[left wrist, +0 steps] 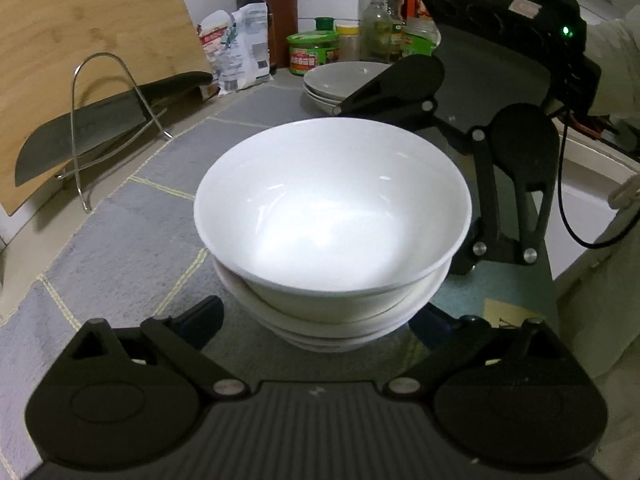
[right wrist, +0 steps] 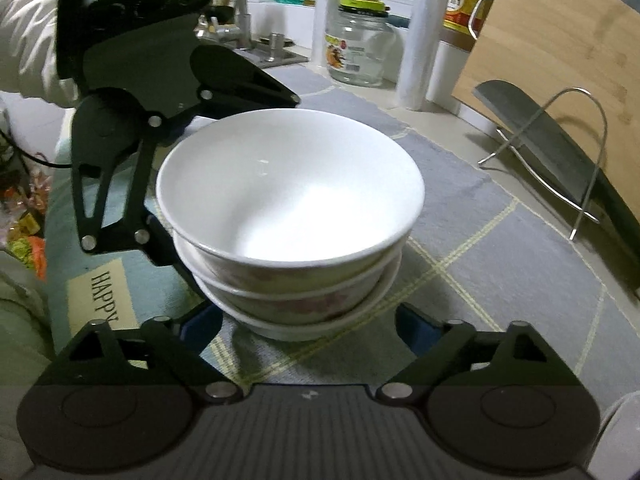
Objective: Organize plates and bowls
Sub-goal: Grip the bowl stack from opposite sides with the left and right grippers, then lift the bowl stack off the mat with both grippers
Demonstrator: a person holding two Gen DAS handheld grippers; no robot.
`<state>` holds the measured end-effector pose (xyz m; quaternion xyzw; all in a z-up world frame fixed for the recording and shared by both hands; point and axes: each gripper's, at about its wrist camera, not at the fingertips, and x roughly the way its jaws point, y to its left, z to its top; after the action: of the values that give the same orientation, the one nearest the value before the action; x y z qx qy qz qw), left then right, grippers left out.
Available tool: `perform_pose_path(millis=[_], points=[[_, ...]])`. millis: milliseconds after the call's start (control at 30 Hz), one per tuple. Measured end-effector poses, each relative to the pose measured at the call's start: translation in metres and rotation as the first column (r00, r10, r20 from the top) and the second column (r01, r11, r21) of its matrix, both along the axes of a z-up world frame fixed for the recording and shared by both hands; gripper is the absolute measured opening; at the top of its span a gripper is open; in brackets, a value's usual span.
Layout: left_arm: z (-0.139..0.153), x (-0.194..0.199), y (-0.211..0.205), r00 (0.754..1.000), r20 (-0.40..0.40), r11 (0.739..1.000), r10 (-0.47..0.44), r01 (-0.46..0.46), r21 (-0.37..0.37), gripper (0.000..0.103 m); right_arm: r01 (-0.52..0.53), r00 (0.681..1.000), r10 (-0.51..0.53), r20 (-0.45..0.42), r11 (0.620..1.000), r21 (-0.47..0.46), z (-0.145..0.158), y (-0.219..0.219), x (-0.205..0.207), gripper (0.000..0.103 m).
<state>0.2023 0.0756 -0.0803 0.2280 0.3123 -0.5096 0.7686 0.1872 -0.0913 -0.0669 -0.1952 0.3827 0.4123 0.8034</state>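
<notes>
Both the left hand-held gripper [left wrist: 320,320] and the right hand-held gripper [right wrist: 308,320] sit spread wide around the stacked bowls [left wrist: 332,216] on the worktop [left wrist: 120,240], on opposite sides.

A stack of white bowls [left wrist: 332,232] sits on a grey tiled mat [left wrist: 132,232], framed between the spread fingers of the left gripper [left wrist: 320,320]. Opposite, the right gripper [left wrist: 460,184] reaches toward the stack's far side, its jaws wide apart. Behind, stacked plates [left wrist: 340,80] rest near jars and bottles [left wrist: 384,28]. At left, a cleaver [left wrist: 80,132] lies in a wire rack [left wrist: 80,152] against a wooden board [left wrist: 88,40].
</notes>
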Motion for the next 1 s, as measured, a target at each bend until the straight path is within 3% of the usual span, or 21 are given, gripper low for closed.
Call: perform_pose_path(millis=[133, 633, 1000], points=[[0.002, 0.0, 0.0, 1.0, -0.007, 1.0, -0.012, 0.012, 0.005, 0.094, -0.026, 0.999, 0.026, -0.025, 1.0, 0.018, 0.003, -0.001, 0.001, 0.082], [0.008, 0.006, -0.005, 0.995, -0.002, 0.995, -0.098, 0.098, 0.023, 0.09, -0.046, 0.999, 0.046, -0.029, 0.999, 0.004, 0.01, 0.0, 0.003, 0.082], [0.008, 0.007, -0.003, 0.994, -0.008, 0.994, -0.111, 0.111, 0.016, 0.09, -0.044, 0.999, 0.044, -0.025, 0.999, 0.001, 0.01, 0.001, 0.004, 0.085]])
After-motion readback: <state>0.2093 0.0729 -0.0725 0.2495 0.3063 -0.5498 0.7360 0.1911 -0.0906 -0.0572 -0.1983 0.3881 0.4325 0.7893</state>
